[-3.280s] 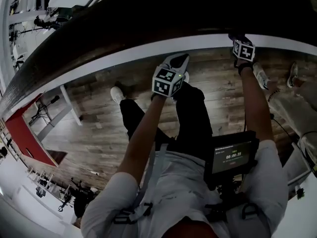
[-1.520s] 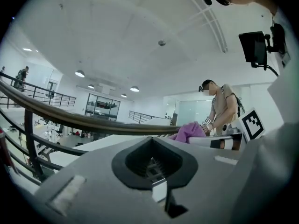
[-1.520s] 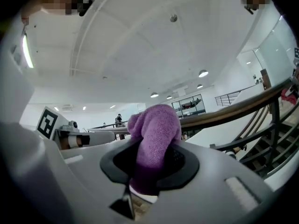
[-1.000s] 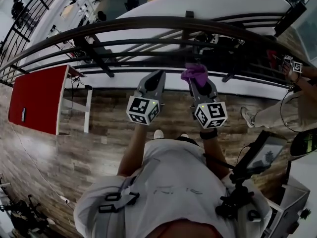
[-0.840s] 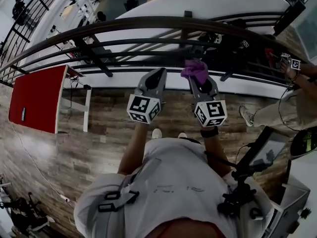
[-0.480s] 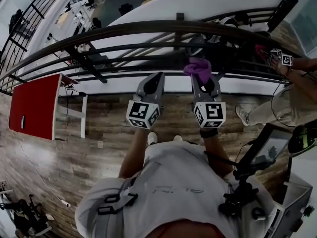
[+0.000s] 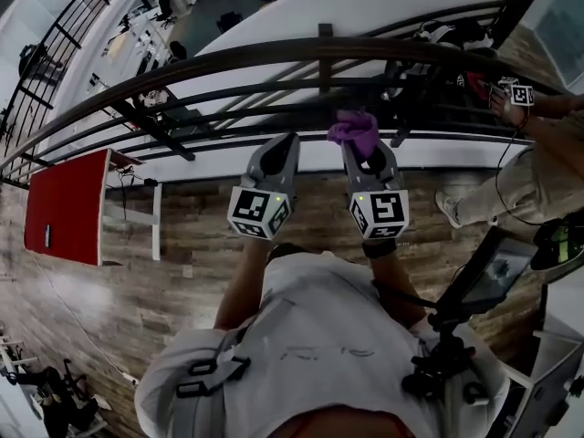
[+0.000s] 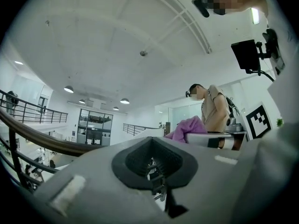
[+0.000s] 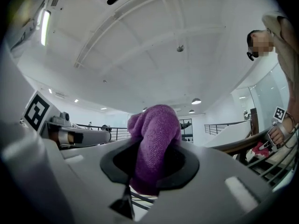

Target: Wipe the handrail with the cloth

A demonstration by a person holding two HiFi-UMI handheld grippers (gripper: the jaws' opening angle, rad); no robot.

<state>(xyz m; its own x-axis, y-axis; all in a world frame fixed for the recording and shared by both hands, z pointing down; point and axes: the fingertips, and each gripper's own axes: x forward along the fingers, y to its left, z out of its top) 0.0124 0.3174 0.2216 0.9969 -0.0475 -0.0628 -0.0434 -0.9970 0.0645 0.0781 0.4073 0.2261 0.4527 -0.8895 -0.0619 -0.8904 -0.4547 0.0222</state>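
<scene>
With the left gripper [image 7: 284,144] sitting clenched and empty, the right gripper [image 7: 363,151] is clamping the cloth [image 7: 354,130] near the handrail [image 7: 274,55], where wiping friction is probably risking pulling it free.

The cloth [image 7: 355,129] covers the tips of the right tongs [image 7: 362,150] in the head view. In the right gripper view its lower end sinks out of sight between the jaws. The handrail [image 7: 274,52] runs off the frame's left edge. A second person [image 7: 511,177] is cut off at the right edge.
</scene>
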